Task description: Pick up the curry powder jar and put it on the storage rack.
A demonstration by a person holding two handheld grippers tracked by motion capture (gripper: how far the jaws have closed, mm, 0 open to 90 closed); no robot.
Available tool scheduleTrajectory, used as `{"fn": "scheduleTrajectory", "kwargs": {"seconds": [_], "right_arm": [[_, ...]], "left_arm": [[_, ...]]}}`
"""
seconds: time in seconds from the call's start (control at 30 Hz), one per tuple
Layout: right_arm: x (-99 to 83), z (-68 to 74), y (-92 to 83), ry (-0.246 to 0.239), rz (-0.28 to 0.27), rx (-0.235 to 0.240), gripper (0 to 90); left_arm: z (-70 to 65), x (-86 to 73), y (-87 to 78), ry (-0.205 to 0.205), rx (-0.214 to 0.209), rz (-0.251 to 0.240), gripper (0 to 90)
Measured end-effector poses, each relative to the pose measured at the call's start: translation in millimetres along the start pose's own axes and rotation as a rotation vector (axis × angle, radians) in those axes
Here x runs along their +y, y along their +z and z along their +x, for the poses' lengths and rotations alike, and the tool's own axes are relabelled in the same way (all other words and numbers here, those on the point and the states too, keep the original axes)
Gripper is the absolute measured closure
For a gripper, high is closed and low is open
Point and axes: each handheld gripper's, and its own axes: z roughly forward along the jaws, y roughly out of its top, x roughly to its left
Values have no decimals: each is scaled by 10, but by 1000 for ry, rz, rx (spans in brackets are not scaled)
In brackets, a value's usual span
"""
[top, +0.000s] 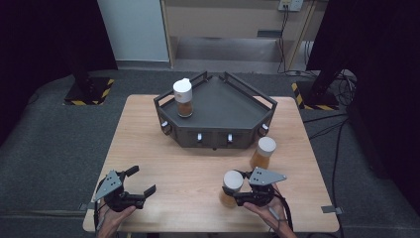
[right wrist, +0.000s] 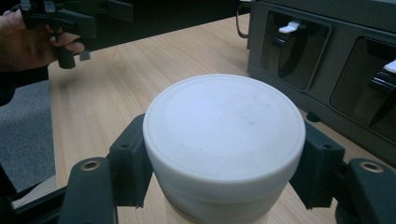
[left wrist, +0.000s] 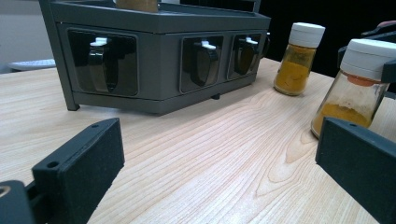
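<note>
bare tabletop (top: 188, 168) between claws, rack (top: 218, 106) beyond

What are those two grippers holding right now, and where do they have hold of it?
The right gripper clamps a spice jar by its white cap. The left gripper is open, holding nothing.

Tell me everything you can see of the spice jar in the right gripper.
The spice jar is a clear, glass-looking bottle with a wide white cap and an orange collar under it, partly filled with yellow-orange powder. It stands upright on the wooden table near its front edge, in front of the grey rack. The right gripper is shut on it, one black jaw against each side of the cap.
</note>
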Motion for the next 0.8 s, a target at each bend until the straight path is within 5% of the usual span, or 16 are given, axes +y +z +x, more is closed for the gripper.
{"fn": "scheduleTrajectory", "kwargs": {"seconds": [0.43, 0.8], "right_arm": [[53, 88, -9, -38, 15, -30, 336], [221, 21, -49, -13, 8, -22, 337]], "left_arm": [[3, 4, 6, 1, -6, 4, 0], [6, 5, 7, -2, -5, 8, 0]]}}
